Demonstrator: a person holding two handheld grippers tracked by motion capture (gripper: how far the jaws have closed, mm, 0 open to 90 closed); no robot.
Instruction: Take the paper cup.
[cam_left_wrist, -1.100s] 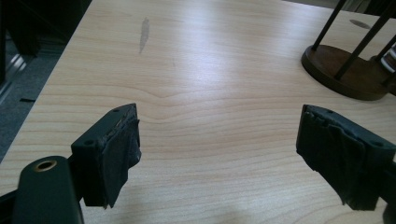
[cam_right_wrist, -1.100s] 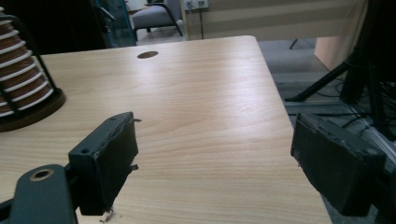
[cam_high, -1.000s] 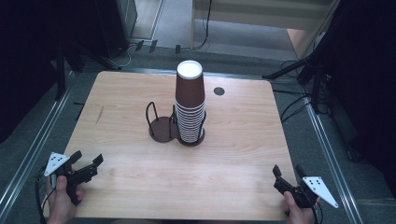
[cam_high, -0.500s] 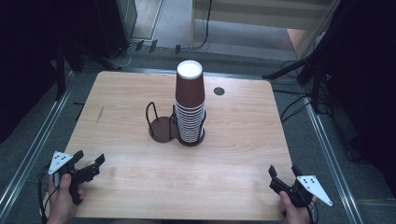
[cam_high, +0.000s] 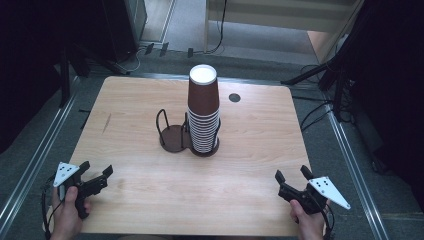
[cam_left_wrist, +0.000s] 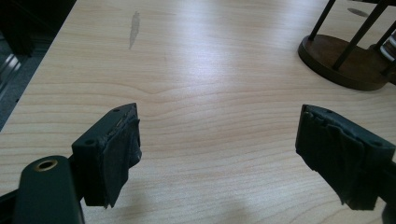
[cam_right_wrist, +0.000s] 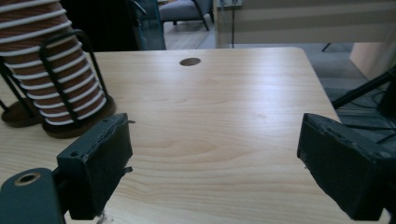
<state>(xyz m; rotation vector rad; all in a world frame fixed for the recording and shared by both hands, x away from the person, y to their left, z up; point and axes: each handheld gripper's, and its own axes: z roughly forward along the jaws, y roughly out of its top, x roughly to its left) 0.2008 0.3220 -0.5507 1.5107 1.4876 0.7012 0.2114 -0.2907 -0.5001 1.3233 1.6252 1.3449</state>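
Evidently the work is only at its start: both claws sit at the near edge of the bench (cam_high: 150, 210), well apart from the stack of brown paper cups (cam_high: 203, 112) that stands upside down in the right-hand ring of a dark two-ring wire holder (cam_high: 175, 136) near the bench's middle. The left claw (cam_high: 95, 172) is released, its jaws wide with bare wood between them, and its own view looks toward the holder's empty ring base (cam_left_wrist: 343, 60). The right claw (cam_high: 291, 175) is also released; its jaws have just been opening and nothing lies between them, as the right gripper view shows, with the cup stack (cam_right_wrist: 56, 70) off to its left behind the black wire uprights. A small dark round hole (cam_high: 234, 97) marks the bench beyond the cups. I judge the step in hand to be the approach, before any contact. The next move likely calls for carrying one claw forward and upward to the top cup (cam_high: 203, 87), squaring the jaws either side of its wall, and closing gently so that the thin paper is not crushed or the tall stack tipped.
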